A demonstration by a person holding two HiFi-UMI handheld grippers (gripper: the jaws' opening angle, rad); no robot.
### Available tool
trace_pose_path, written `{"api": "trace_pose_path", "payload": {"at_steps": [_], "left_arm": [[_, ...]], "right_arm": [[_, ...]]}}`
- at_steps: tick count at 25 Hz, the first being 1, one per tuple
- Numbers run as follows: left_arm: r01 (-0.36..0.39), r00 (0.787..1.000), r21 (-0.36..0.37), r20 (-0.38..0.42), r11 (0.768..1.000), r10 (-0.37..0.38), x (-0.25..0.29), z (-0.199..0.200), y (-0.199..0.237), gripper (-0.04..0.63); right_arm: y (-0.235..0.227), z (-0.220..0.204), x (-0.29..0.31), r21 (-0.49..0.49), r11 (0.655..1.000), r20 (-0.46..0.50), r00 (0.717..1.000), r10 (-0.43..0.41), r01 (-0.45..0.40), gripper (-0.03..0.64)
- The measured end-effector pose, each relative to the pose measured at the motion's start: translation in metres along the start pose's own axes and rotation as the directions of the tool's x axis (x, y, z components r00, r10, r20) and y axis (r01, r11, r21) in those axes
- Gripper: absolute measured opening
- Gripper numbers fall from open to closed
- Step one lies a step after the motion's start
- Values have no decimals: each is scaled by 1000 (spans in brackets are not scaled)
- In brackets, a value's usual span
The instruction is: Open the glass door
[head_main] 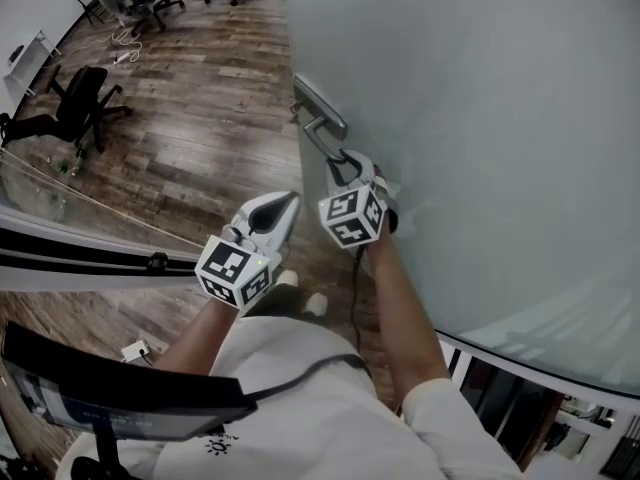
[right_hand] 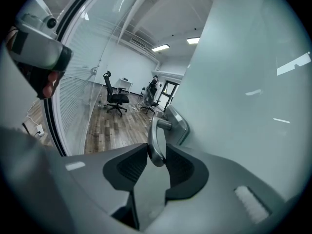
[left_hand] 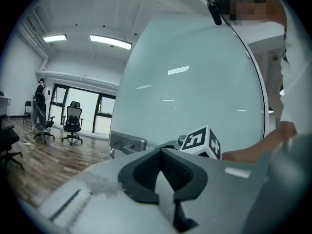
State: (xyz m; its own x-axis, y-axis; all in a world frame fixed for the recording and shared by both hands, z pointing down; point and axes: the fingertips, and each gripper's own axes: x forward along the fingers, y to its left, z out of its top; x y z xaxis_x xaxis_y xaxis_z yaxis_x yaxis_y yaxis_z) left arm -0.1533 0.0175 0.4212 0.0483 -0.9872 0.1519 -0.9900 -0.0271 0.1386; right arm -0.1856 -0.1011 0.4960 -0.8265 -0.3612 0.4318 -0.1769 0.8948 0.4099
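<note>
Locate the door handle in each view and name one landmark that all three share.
Head view: the door handle is upper centre, its free end between the jaws of the right gripper.
Left gripper view: it is lower left of centre, small, beyond the jaws.
Right gripper view: it is at centre, clamped between the pads.
Shared landmark: the frosted glass door that carries it.
</note>
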Motion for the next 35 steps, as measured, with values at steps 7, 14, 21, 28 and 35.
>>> {"api": "trace_pose_path", "payload": {"at_steps": [7, 14, 21, 28, 35], "left_arm": [[27, 1000, 7, -3, 1000, -27, 38, -3, 18, 3], [127, 991, 7, 26, 992, -127, 117, 34, 18, 3], [205, 978, 3, 33, 979, -205, 147, 37, 42, 3], [244, 969, -12, 28, 970, -244, 215, 58, 52, 2], [293, 956, -12, 24, 956, -292, 242, 69, 65, 3]], "right_arm": [[-31, -10, 20, 27, 999, -11, 999, -47, 47, 124], [-84, -20, 22, 64, 994, -49, 995, -85, 88, 124], [-93, -24, 32, 103, 985, -78, 989, -128, 135, 124], [-168, -45, 40, 138, 974, -104, 980, -168, 181, 124], [-215, -63, 41, 169, 953, -140, 964, -227, 250, 124]]}}
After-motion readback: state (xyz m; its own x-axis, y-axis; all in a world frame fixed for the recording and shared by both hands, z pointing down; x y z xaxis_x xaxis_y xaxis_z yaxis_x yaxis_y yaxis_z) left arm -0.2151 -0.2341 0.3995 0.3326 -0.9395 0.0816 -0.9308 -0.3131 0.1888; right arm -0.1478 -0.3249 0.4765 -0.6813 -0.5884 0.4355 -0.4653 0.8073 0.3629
